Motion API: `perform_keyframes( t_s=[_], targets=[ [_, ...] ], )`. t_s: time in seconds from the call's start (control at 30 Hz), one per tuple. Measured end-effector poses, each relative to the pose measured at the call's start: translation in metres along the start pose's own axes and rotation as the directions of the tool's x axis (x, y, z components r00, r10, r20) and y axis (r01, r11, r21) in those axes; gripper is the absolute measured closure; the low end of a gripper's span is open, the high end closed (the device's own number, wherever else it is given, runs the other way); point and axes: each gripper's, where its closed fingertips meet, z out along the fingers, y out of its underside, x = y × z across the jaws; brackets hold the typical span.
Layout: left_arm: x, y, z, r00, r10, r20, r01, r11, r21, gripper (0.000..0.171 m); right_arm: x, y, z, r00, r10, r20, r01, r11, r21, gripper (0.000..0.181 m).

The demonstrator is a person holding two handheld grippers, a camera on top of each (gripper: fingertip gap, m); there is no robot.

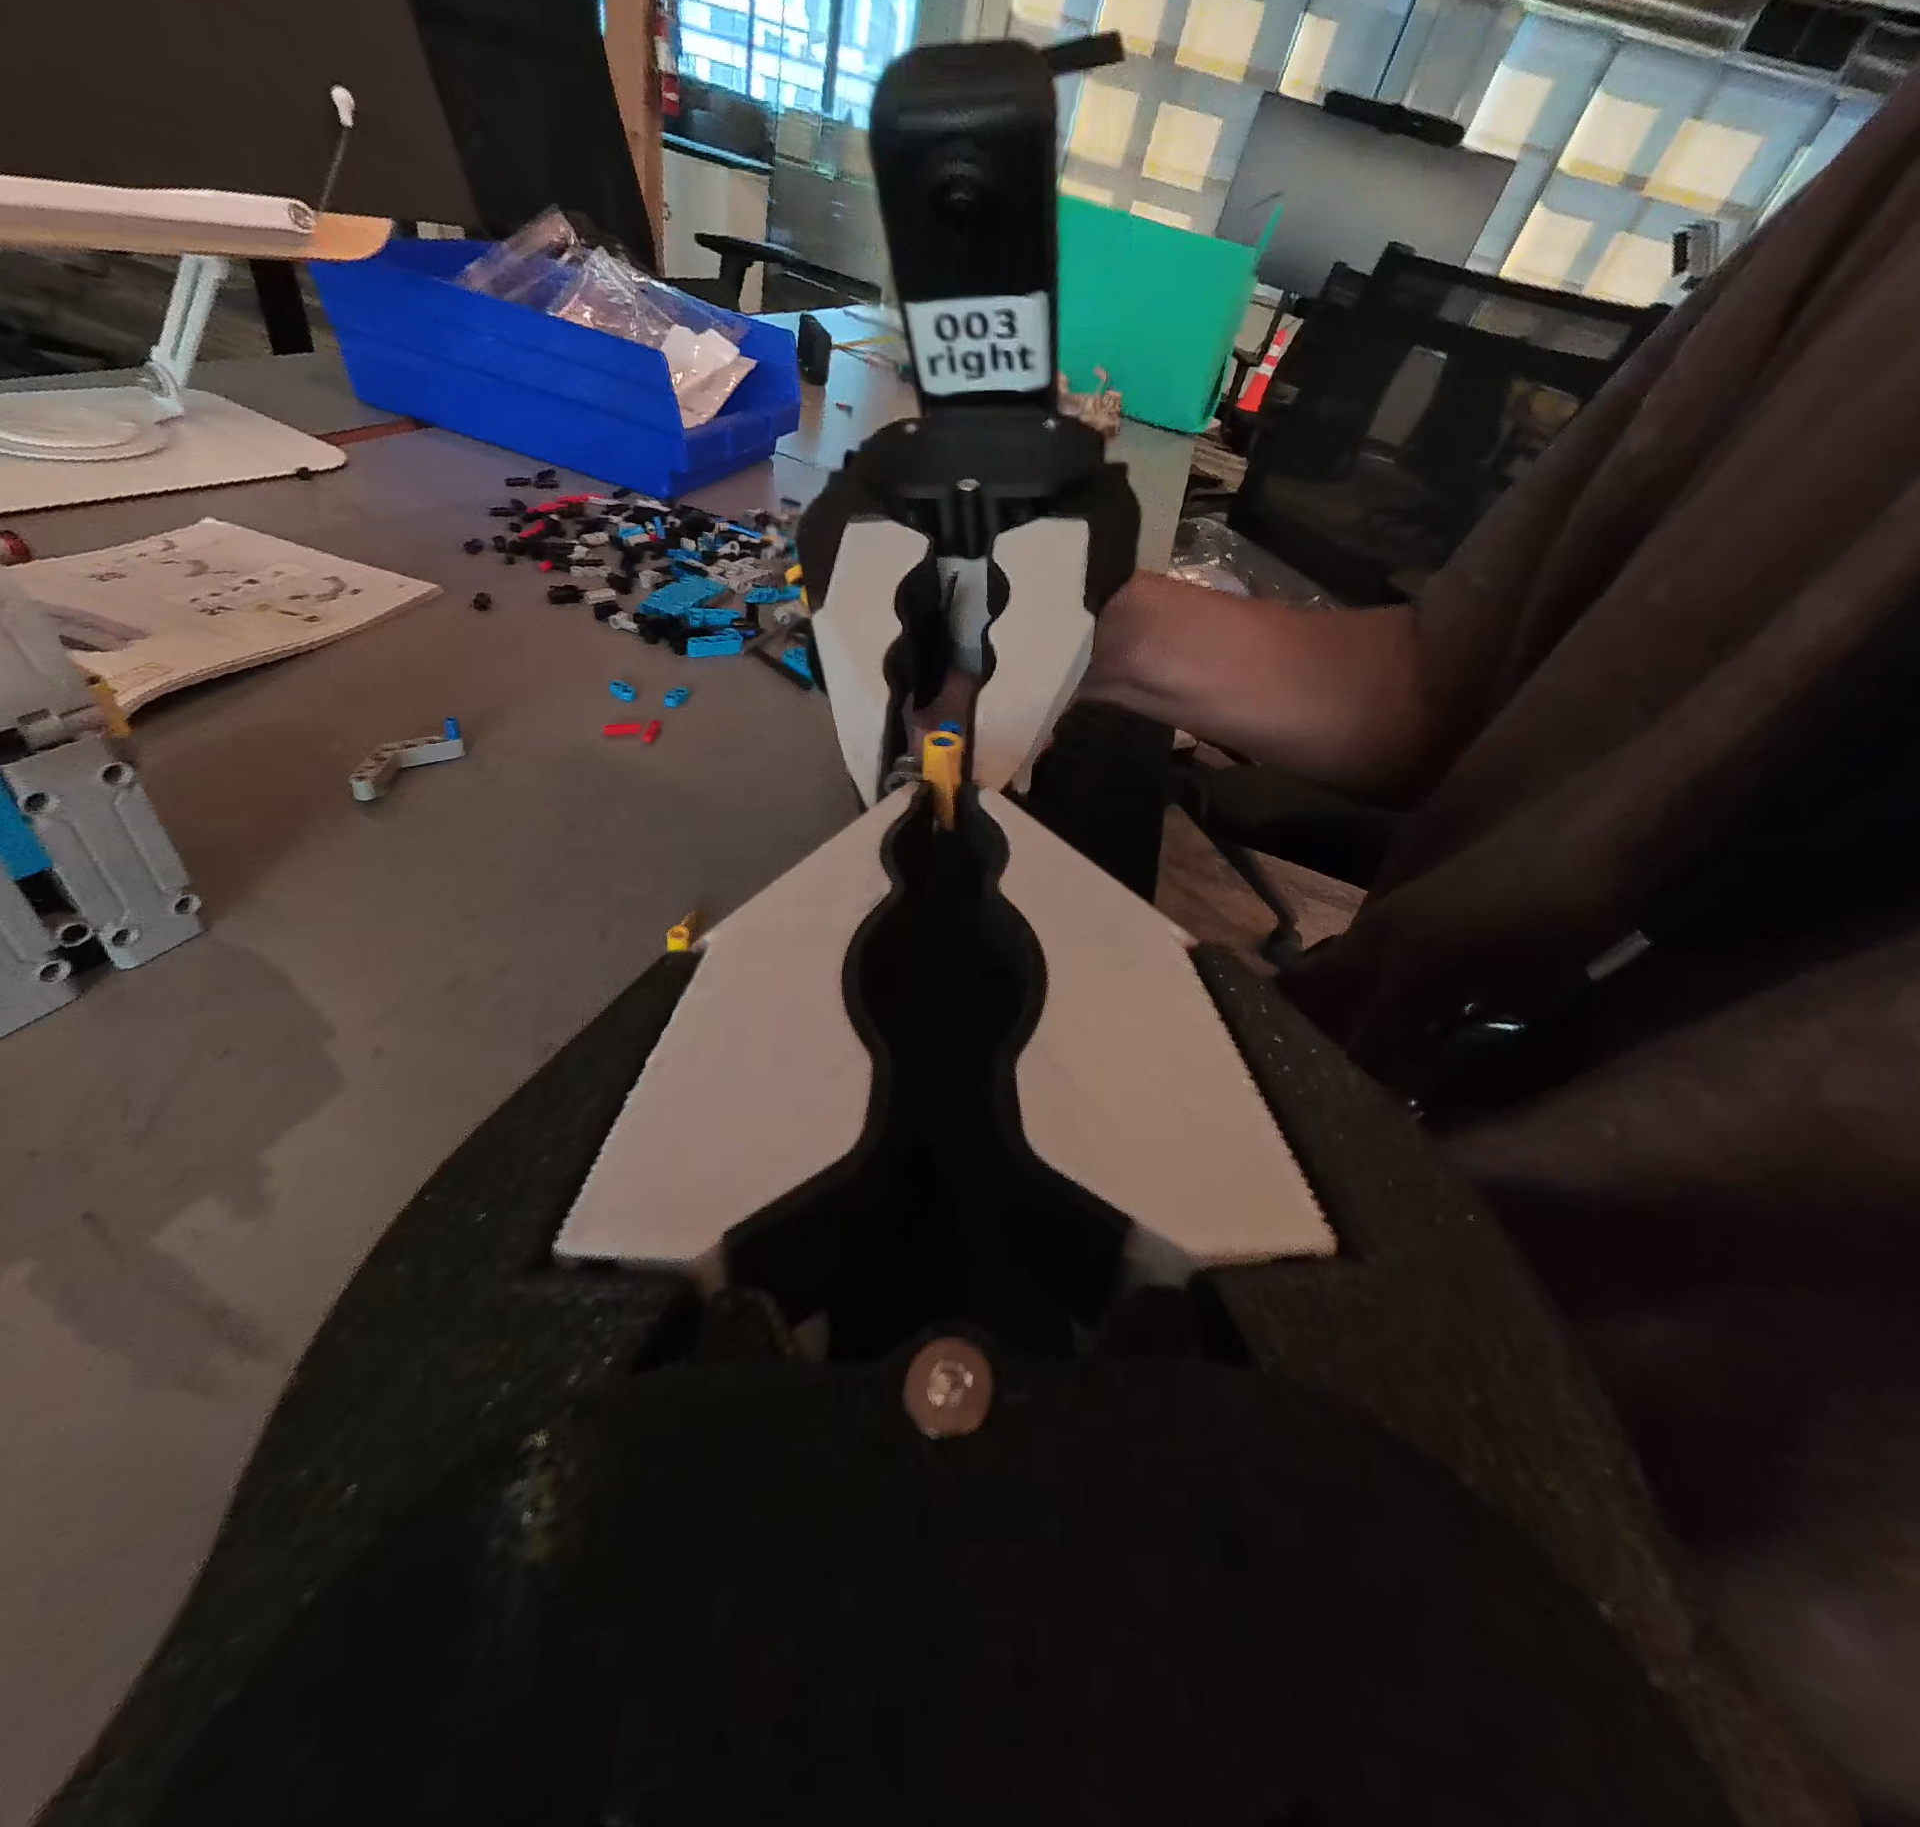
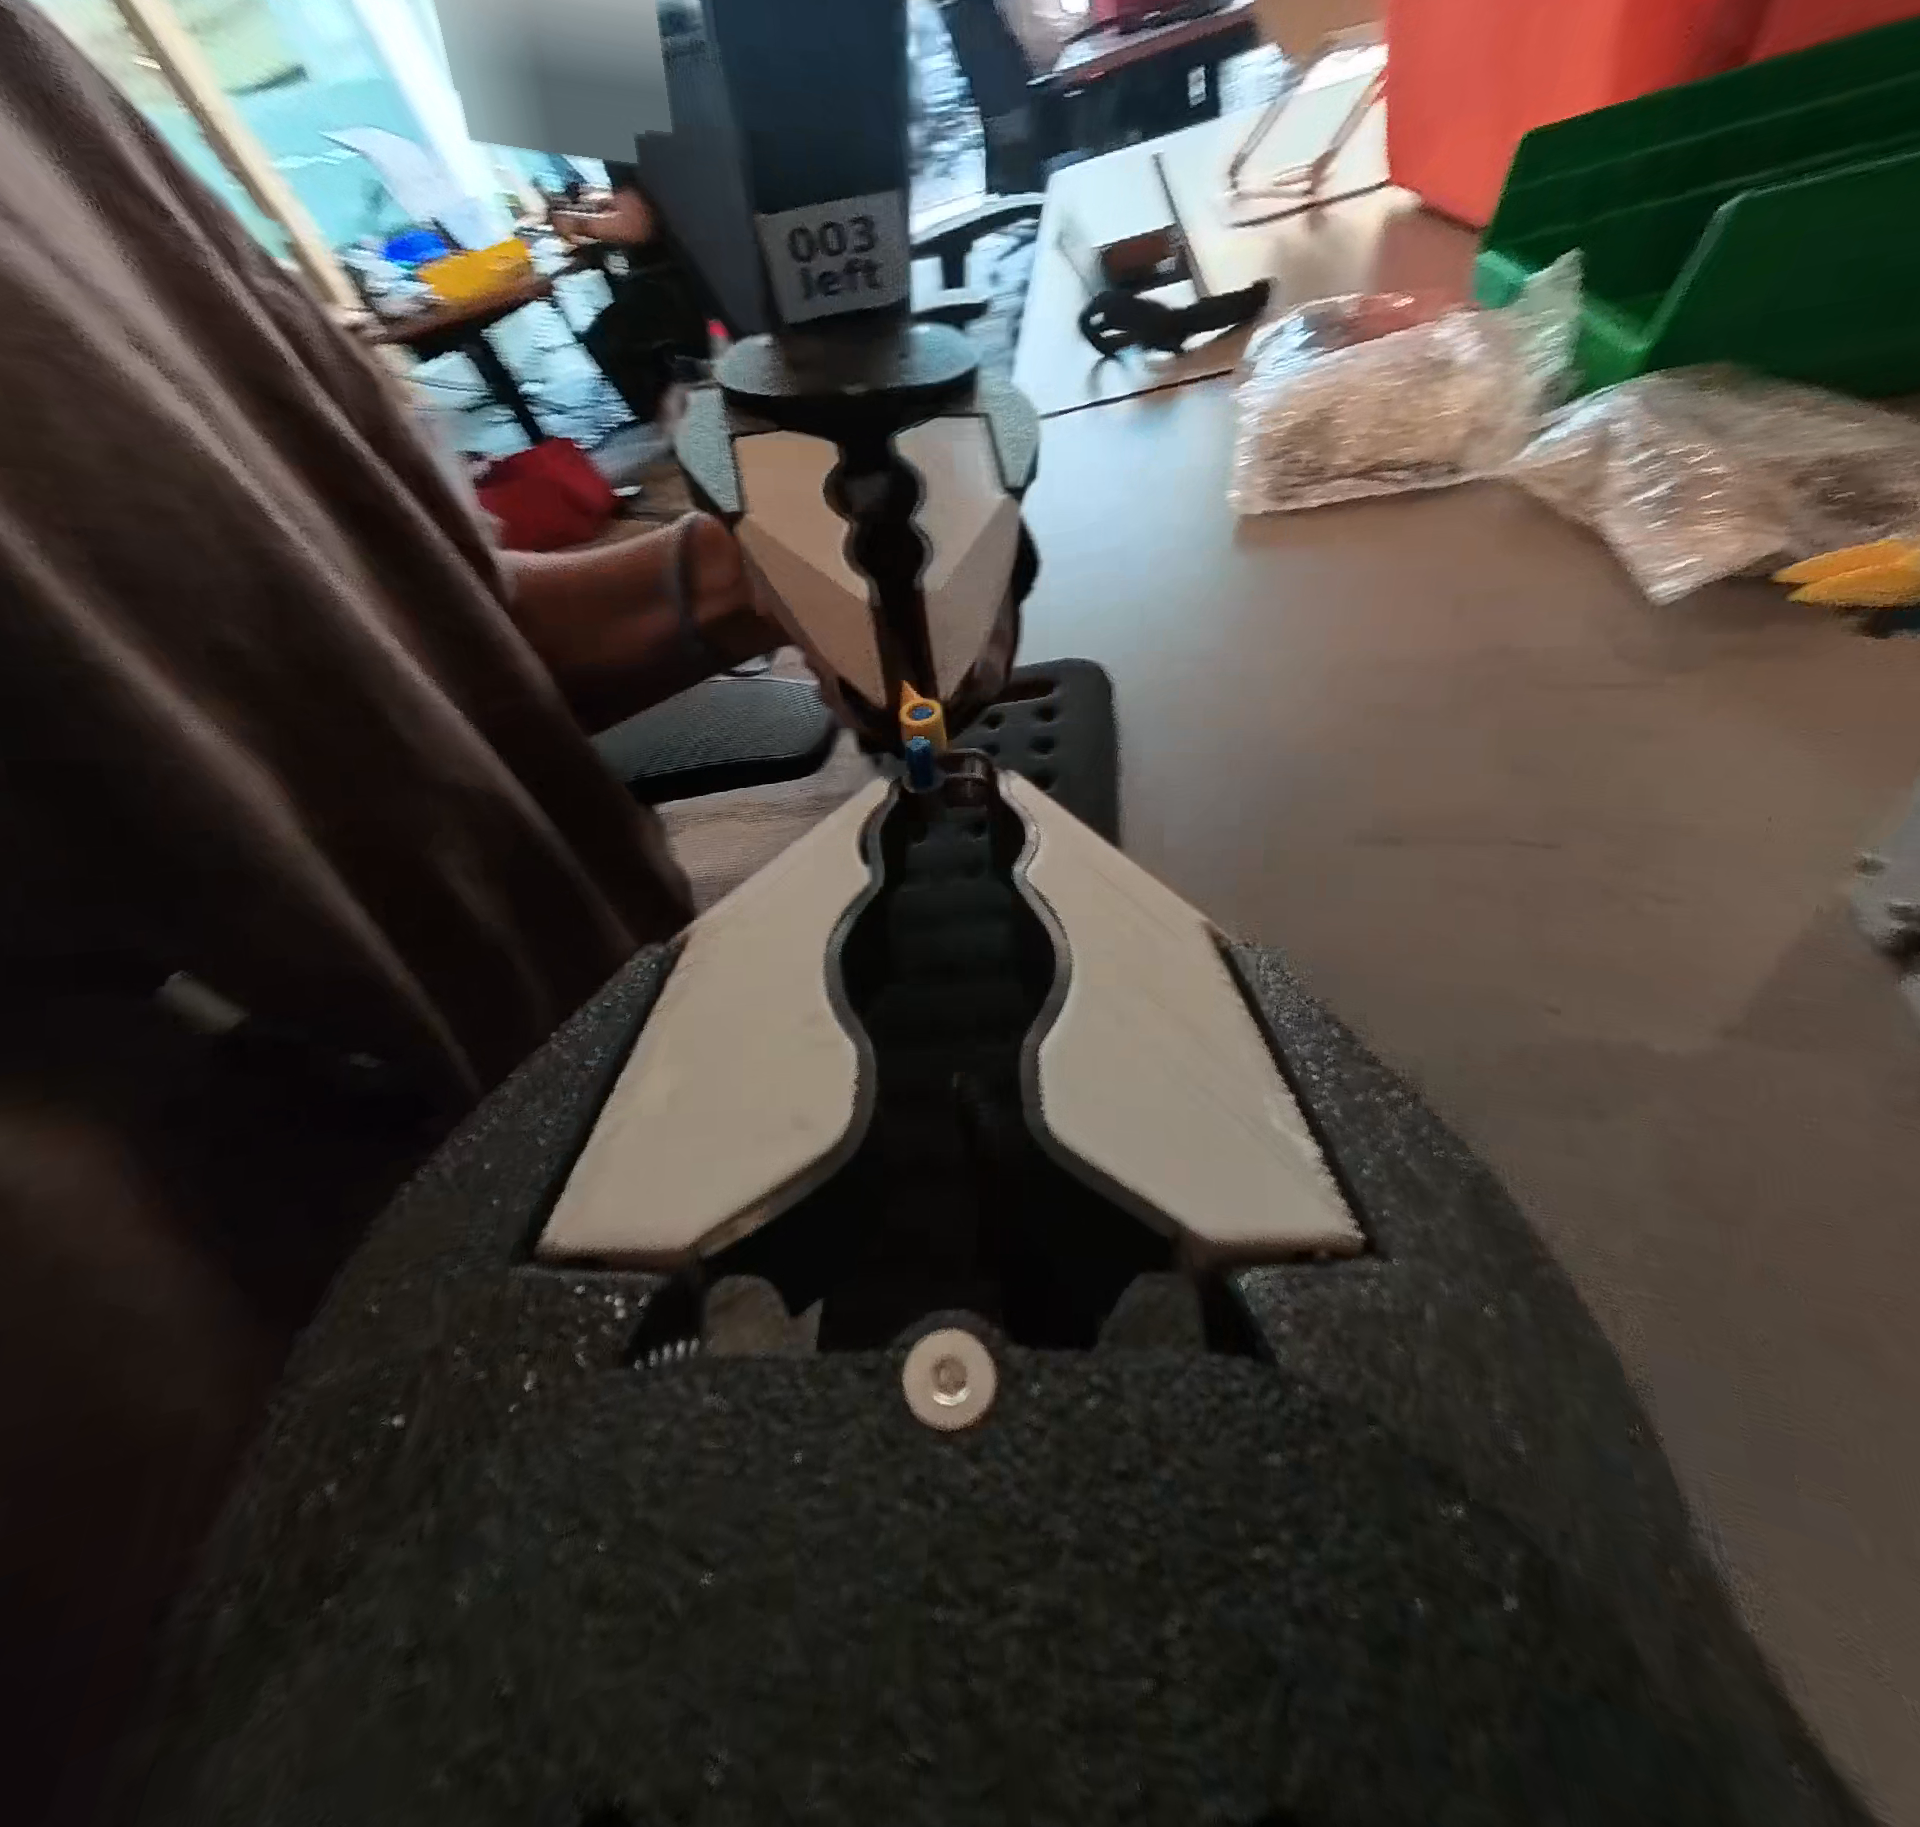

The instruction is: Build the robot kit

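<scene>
Two grippers meet tip to tip over a tiny yellow peg.

The yellow peg (image 1: 943, 775) is light, stiff, smooth plastic, best pinched across its barrel; it is held in the air above the worktop (image 1: 499, 904). The left gripper (image 1: 938, 803) jaws are nearly closed on it. The right gripper (image 2: 928, 778) jaws are narrow, apparently pinching a small blue pin (image 2: 918, 761) just beside it.

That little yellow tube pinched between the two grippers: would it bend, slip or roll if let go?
The yellow tube looks like hard plastic, so probably stiff, and light for its size. Its smooth round shape suggests it could slip from the left gripper, and roll on the table. The right gripper grips a blue peg at its end.
</scene>
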Motion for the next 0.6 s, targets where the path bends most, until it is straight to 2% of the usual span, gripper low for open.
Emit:
perform_keyframes(
  t_s=[0.03,0.1,0.13,0.2,0.27,0.33,0.43,0.6],
  targets=[
    [-0.002,0.002,0.001,1.0,0.008,0.008,-0.008,1.0,-0.014,0.168,0.0,0.002,0.0,0.999,0.023,0.033,-0.023,1.0,-0.015,0.166],
    [-0.011,0.008,0.003,0.997,0.037,0.064,-0.034,0.998,-0.044,0.167,0.01,0.008,0.0,1.0,0.022,0.017,-0.021,0.999,-0.048,0.165],
    [-0.017,0.011,0.003,0.993,0.053,0.102,-0.048,0.997,-0.058,0.167,0.019,0.011,-0.002,1.0,-0.006,-0.031,0.004,0.997,-0.075,0.164],
    [-0.034,0.018,0.0,0.975,0.1,0.2,-0.08,0.991,-0.102,0.167,0.048,0.023,-0.013,0.981,-0.06,-0.183,0.029,0.985,-0.169,0.147],
    [-0.049,0.026,-0.004,0.942,0.166,0.29,-0.124,0.979,-0.159,0.167,0.073,0.048,-0.029,0.954,-0.111,-0.279,0.014,0.944,-0.329,0.151],
    [-0.06,0.034,-0.007,0.907,0.233,0.35,-0.164,0.963,-0.215,0.167,0.084,0.071,-0.039,0.942,-0.143,-0.304,-0.006,0.898,-0.44,0.157],
    [-0.07,0.037,-0.008,0.864,0.306,0.4,-0.213,0.942,-0.26,0.167,0.096,0.093,-0.043,0.928,-0.185,-0.323,-0.021,0.84,-0.542,0.161],
    [-0.075,0.035,-0.009,0.826,0.366,0.429,-0.266,0.924,-0.275,0.167,0.108,0.111,-0.038,0.928,-0.226,-0.297,0.003,0.8,-0.6,0.169]
  ],
)
